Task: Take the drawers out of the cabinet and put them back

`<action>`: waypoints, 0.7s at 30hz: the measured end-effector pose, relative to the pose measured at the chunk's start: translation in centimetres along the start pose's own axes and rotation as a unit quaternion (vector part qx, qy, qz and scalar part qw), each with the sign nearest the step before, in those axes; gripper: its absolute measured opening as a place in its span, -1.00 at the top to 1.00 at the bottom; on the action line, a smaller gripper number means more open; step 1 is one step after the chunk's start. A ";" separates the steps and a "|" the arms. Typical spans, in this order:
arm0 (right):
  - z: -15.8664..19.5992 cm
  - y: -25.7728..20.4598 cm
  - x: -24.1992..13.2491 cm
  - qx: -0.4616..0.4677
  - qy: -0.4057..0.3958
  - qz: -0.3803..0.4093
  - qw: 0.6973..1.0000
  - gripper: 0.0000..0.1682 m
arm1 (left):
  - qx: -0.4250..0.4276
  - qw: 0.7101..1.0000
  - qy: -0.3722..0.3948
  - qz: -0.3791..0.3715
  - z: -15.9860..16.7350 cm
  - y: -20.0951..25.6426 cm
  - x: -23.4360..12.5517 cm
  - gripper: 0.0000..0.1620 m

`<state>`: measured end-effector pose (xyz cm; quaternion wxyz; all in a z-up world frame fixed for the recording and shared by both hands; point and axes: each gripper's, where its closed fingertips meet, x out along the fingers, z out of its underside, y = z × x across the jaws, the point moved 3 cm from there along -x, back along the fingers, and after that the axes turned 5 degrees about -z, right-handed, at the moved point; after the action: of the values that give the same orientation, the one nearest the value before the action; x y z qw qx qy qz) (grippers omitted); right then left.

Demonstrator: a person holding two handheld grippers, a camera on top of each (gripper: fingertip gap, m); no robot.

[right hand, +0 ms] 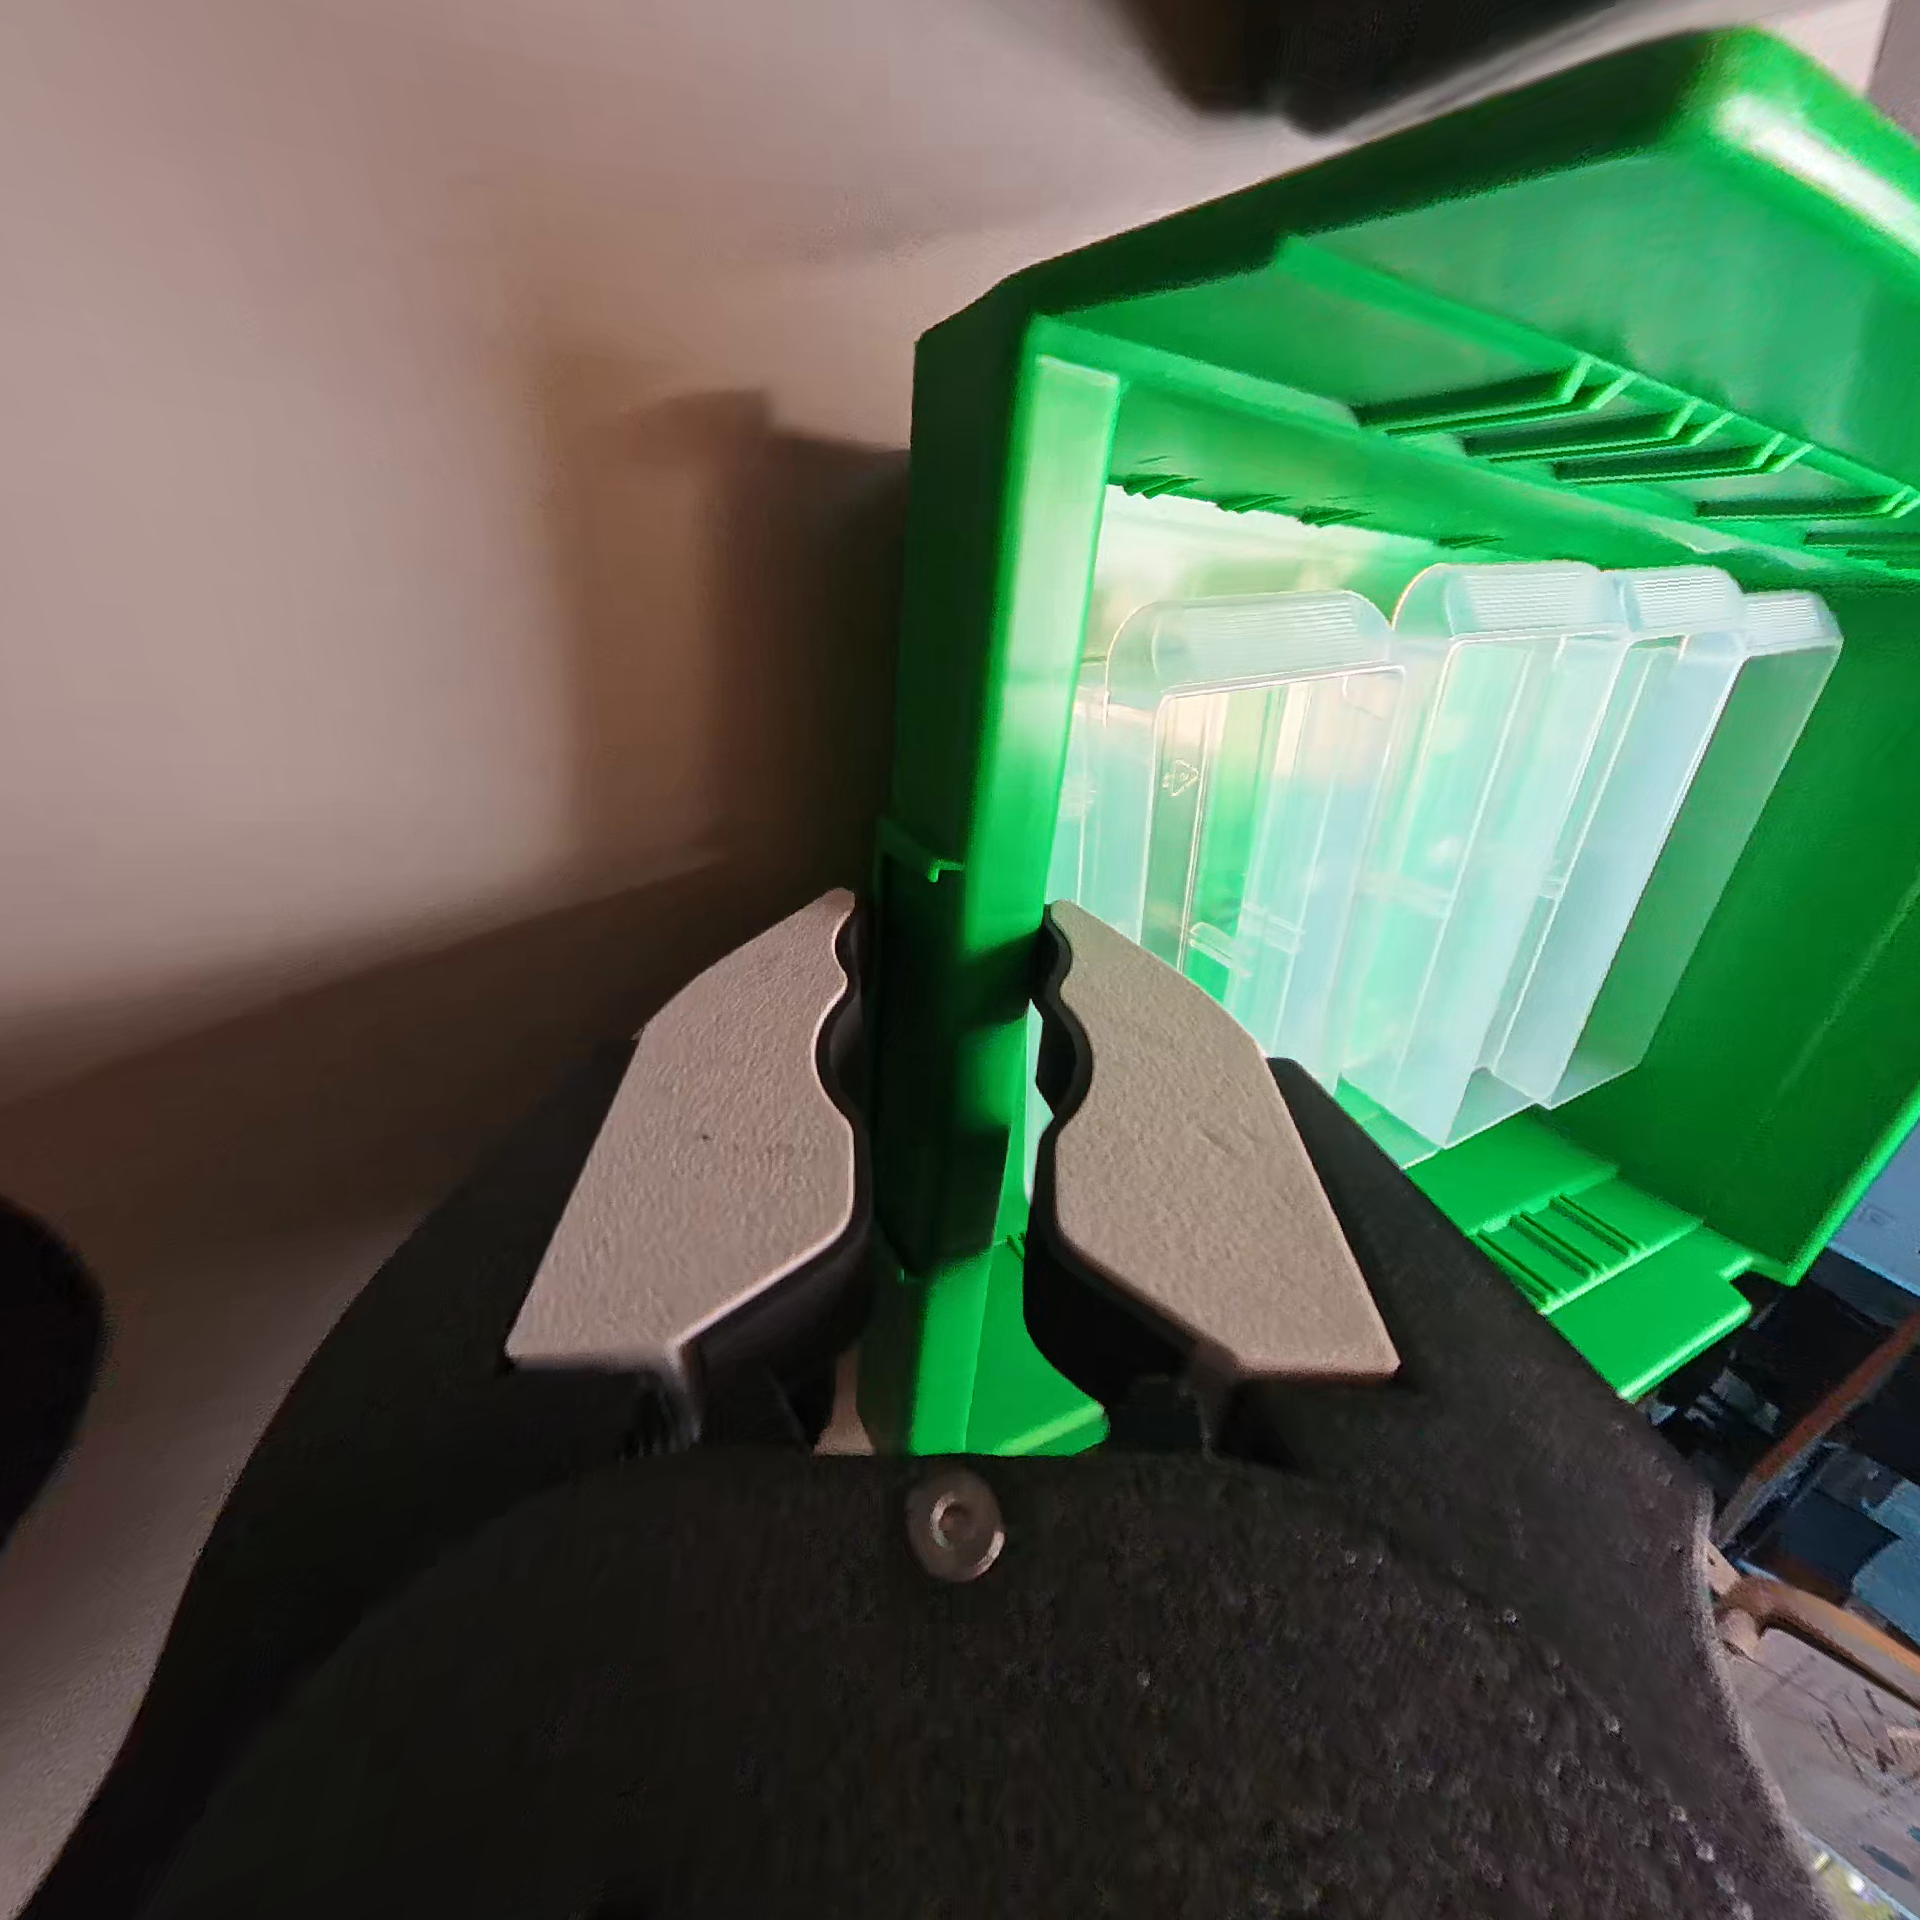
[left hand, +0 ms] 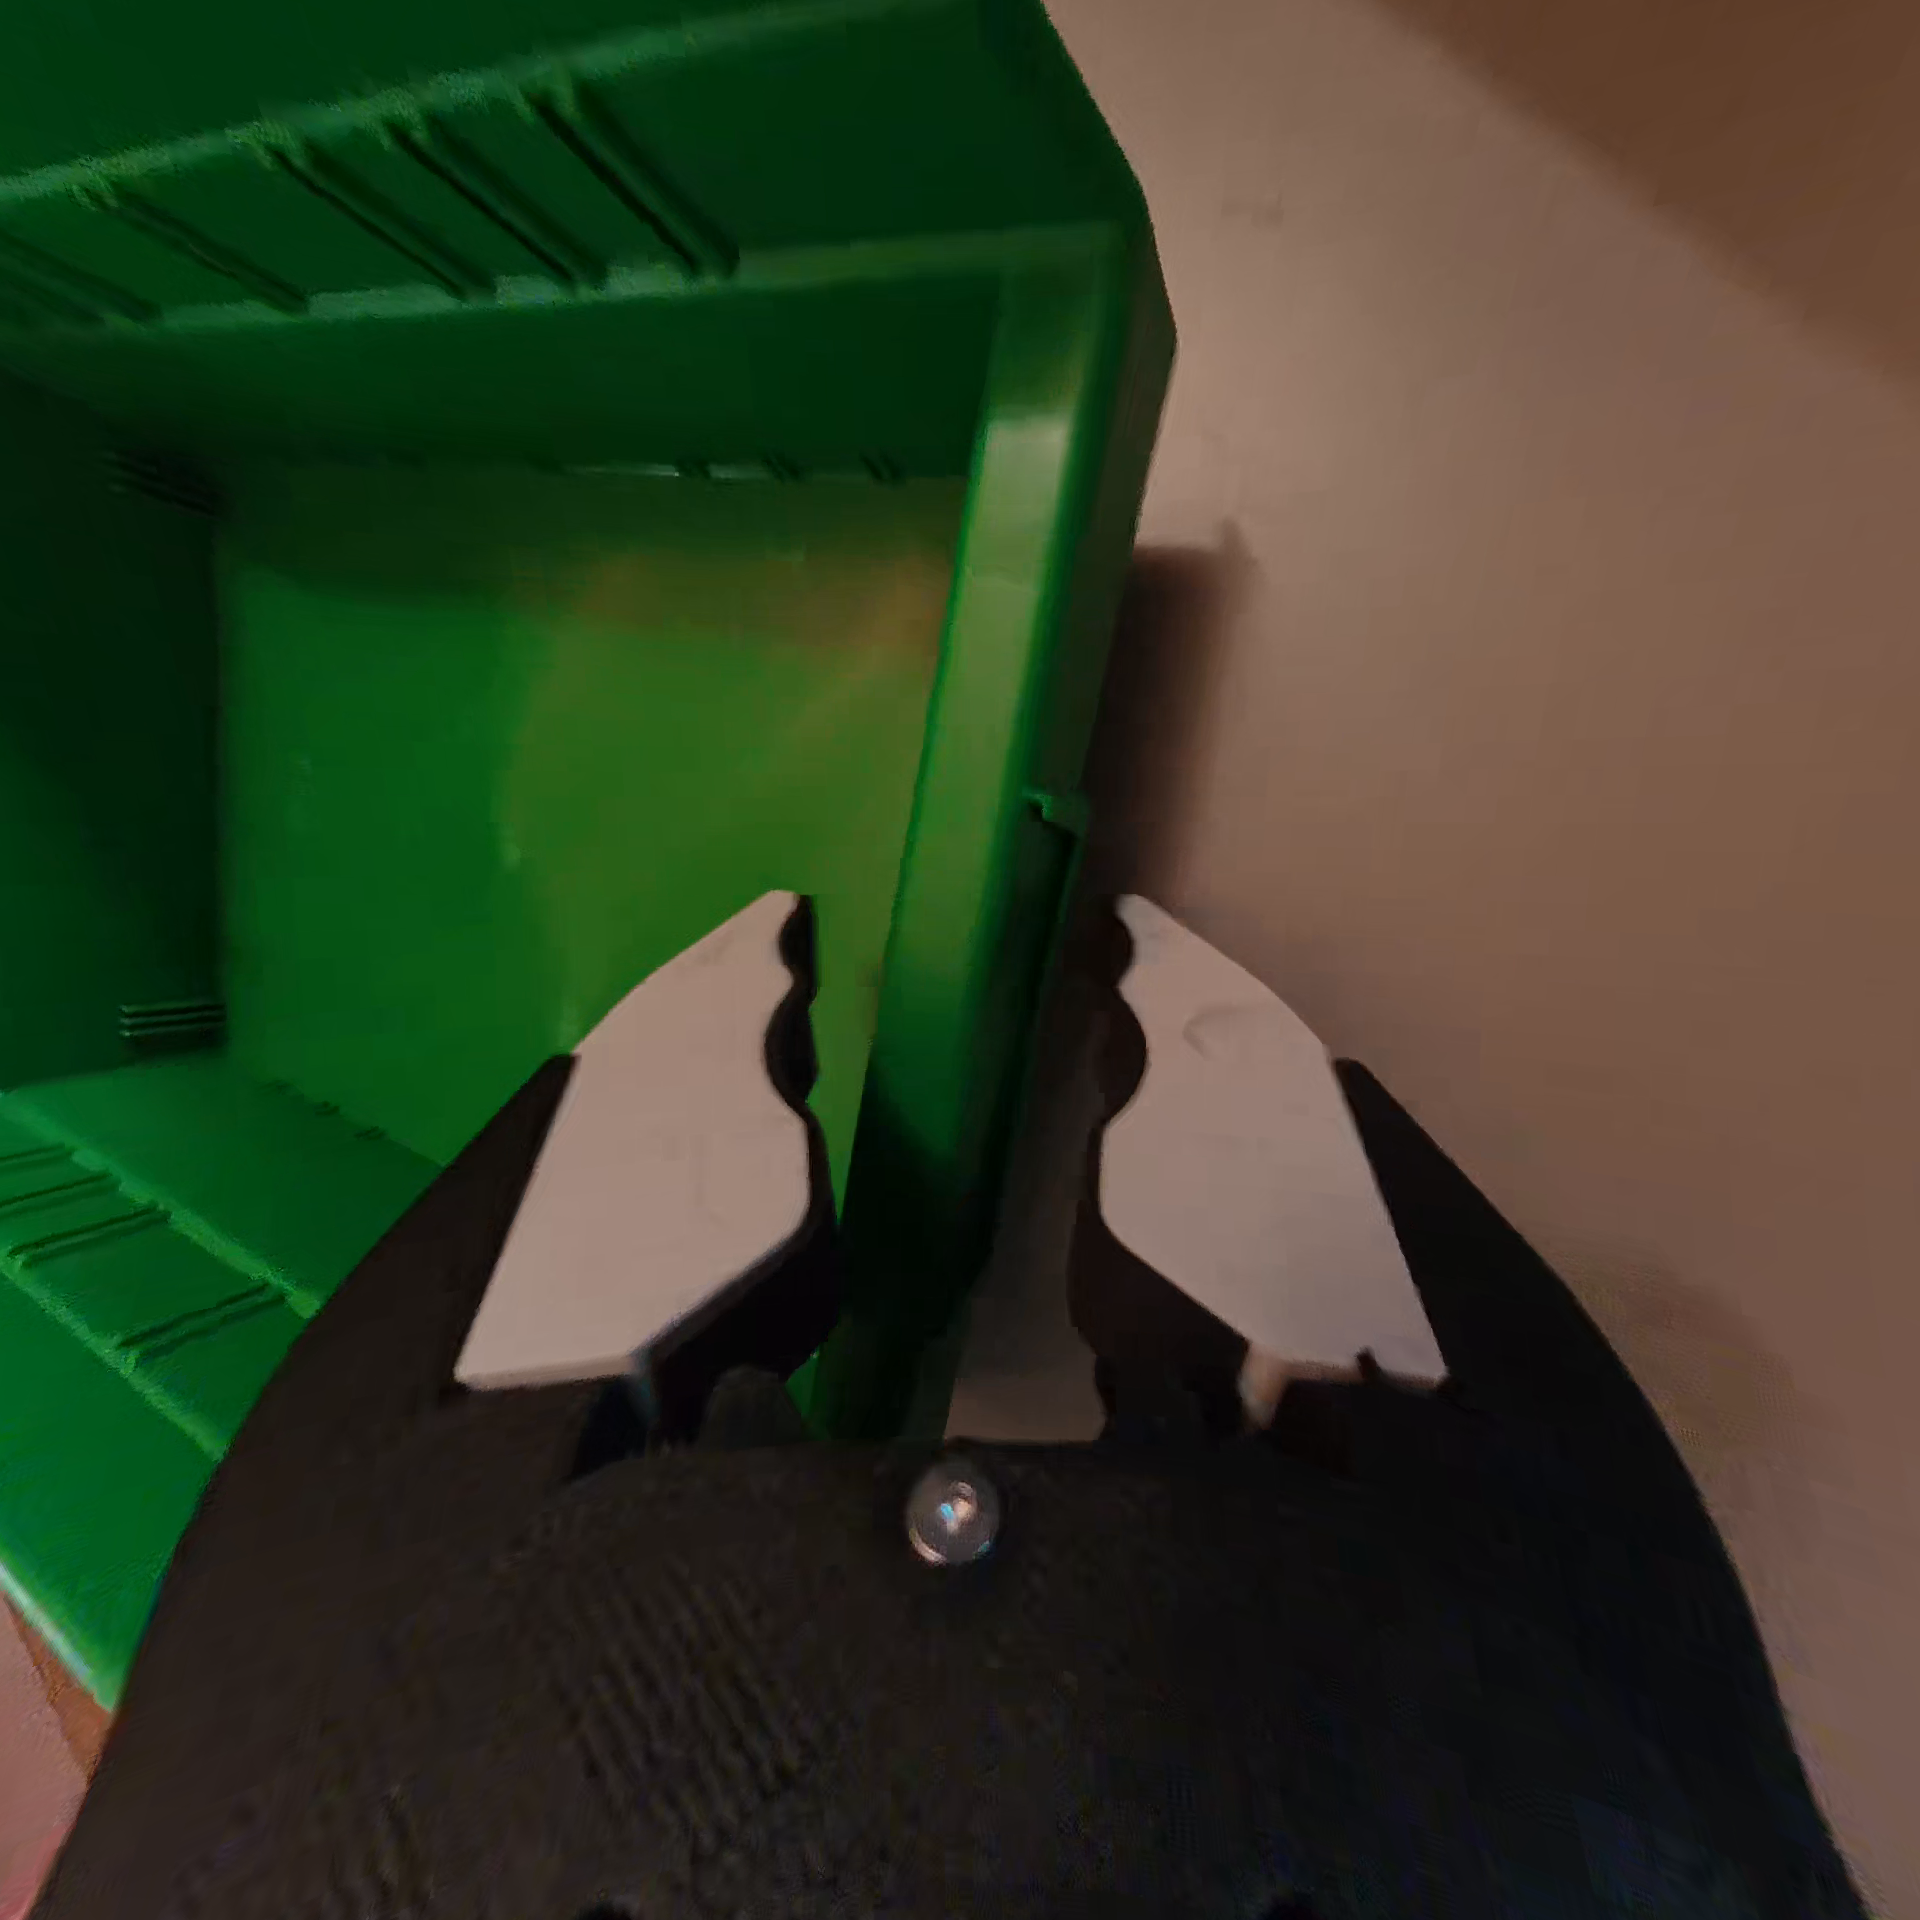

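In the left wrist view, a green plastic cabinet (left hand: 520,779) shows an open interior with ribbed rails and no drawers in sight. My left gripper (left hand: 956,914) straddles its right side wall (left hand: 997,623), one finger inside and one outside, closed on it. In the right wrist view, a green cabinet (right hand: 1766,987) holds several clear plastic drawers (right hand: 1299,831) standing side by side. My right gripper (right hand: 948,914) is shut on its left side wall (right hand: 966,623). I cannot tell whether both views show the same cabinet.
A plain beige surface (left hand: 1558,727) lies behind the cabinet and carries its shadow (right hand: 675,623). Dark shelving and clutter (right hand: 1849,1455) show at the lower right of the right wrist view. A blurred dark object (right hand: 1455,52) sits at the top edge.
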<state>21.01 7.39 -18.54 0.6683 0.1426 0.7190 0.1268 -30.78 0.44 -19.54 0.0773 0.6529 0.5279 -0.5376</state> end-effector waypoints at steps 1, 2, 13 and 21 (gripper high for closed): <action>-0.3 -1.0 -0.4 -0.005 0.001 -0.004 1.000 0.65 | 0.004 1.000 0.001 -0.005 -0.2 0.0 0.4 0.47; -0.7 -2.1 -0.8 -0.009 0.005 -0.010 1.000 0.65 | 0.010 1.000 0.004 -0.005 -0.4 0.1 0.6 0.57; -4.8 -9.9 -3.8 -0.026 0.028 -0.038 0.999 0.65 | 0.125 0.990 0.056 -0.023 -4.9 4.1 0.5 0.61; -5.5 -12.1 -5.4 -0.014 0.089 -0.031 0.995 0.64 | 0.213 0.966 0.148 0.008 -7.0 8.1 -1.5 0.56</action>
<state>15.41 -5.83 -17.66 0.6073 0.0991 0.7779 0.1277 -20.01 0.72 -19.31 -0.1389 0.7307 0.4014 -0.5344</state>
